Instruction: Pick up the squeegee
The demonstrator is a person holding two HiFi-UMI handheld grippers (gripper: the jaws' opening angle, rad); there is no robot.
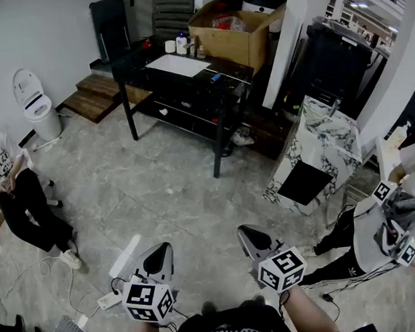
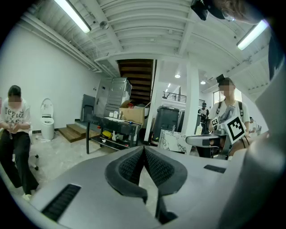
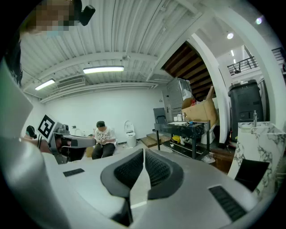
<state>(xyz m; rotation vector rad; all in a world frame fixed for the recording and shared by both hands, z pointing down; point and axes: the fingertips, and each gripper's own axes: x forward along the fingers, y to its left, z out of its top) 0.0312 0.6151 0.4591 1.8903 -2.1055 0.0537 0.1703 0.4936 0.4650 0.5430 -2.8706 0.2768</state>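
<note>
I cannot pick out a squeegee with certainty in any view. The black table stands across the room; on it lie a white sheet, a small blue item and some bottles. My left gripper and right gripper are held low in front of me, side by side, far from the table. In the left gripper view the left gripper is shut with its ribbed pads touching and nothing between them. The right gripper is likewise shut and empty.
A cardboard box sits at the table's far end. A marble-patterned cabinet stands at right, a toilet at left. One person sits at left; another with grippers crouches at right. A power strip and cables lie by my feet.
</note>
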